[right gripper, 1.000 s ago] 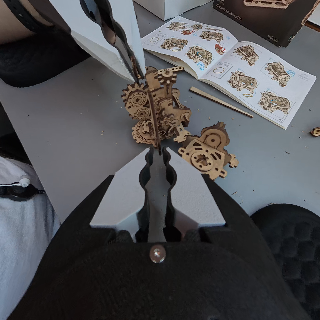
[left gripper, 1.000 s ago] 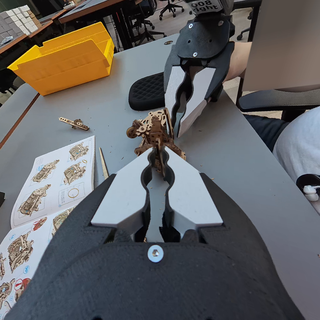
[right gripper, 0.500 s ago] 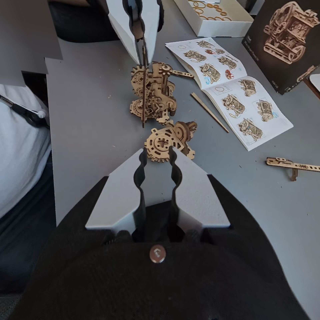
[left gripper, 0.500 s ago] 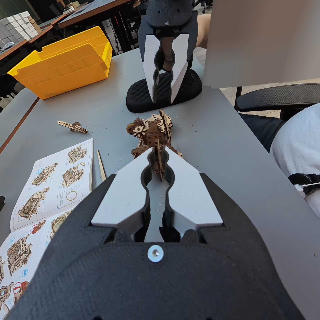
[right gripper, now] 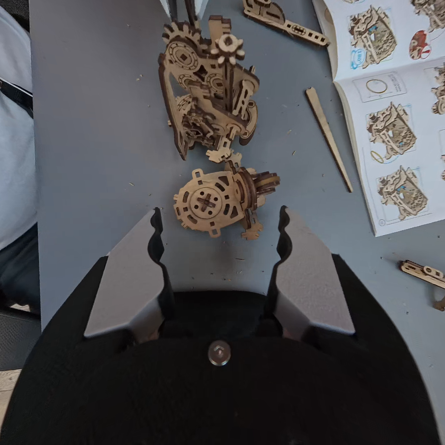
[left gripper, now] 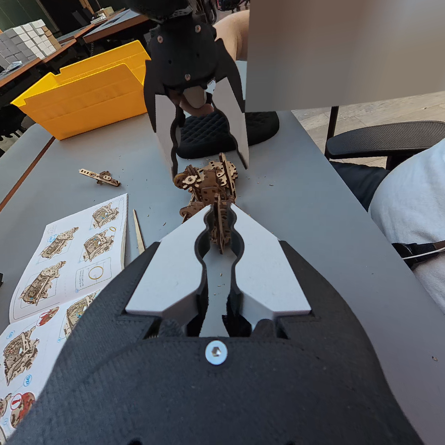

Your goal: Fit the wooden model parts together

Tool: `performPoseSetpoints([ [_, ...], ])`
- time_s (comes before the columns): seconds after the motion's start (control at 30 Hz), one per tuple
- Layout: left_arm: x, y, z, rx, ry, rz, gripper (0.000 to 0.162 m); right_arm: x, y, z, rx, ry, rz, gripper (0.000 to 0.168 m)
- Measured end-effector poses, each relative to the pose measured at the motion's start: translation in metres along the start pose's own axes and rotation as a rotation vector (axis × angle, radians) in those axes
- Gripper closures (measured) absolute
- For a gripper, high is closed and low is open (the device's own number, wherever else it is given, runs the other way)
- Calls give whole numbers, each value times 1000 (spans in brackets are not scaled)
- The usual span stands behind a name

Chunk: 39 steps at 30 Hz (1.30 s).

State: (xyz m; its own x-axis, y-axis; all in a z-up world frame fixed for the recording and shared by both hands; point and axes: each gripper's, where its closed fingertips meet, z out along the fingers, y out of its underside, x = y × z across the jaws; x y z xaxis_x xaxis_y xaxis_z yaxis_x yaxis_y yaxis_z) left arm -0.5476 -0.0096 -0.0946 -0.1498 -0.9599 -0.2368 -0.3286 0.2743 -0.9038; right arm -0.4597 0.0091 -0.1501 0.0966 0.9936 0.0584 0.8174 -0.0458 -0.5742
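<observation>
Wooden and round-faced, the loose gear drum (right gripper: 212,202) lies on the grey table (right gripper: 96,144) just ahead of the right tongs (right gripper: 219,212), its axle pointing right, across their spread, empty fingers. The left tongs (left gripper: 220,212), farther off, are clenched on the upright gear assembly (right gripper: 207,96) just beyond the drum.

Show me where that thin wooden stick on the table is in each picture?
Left wrist view: the stick lies left of centre, between the booklet and the left gripper.
Right wrist view: the stick lies upper right, slanting, just left of the booklet.
Shared landmark: the booklet, beside the stick in both views.
</observation>
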Motion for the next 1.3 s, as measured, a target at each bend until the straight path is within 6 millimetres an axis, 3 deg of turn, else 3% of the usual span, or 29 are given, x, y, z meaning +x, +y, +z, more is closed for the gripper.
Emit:
performPoseSetpoints([
  [0.03,0,0,0,0,0,-1,155,1,2,3,-2,-12,24,73],
  [0.17,1,0,-1,3,-4,1,155,-1,-3,6,66,-22,42,98],
  [0.4,3,0,-1,5,-3,-1,155,-1,0,1,57,96,53,99],
  [0.53,2,2,-2,2,-10,-9,154,3,-6,-12,125,187,130,99],
  [0.67,0,1,-5,9,-21,-16,154,1,-26,-37,183,323,160,99],
  [0.77,-2,0,-6,17,-33,-17,157,-8,-56,-49,222,398,184,99],
  [0.97,1,-3,-2,29,-25,-23,162,-28,-103,-44,248,450,282,99],
  [1.1,6,0,-3,5,-29,-5,136,-26,-104,-35,192,500,275,99],
  [1.3,-1,2,-18,17,-58,-2,147,-18,-110,-42,194,523,252,99],
])
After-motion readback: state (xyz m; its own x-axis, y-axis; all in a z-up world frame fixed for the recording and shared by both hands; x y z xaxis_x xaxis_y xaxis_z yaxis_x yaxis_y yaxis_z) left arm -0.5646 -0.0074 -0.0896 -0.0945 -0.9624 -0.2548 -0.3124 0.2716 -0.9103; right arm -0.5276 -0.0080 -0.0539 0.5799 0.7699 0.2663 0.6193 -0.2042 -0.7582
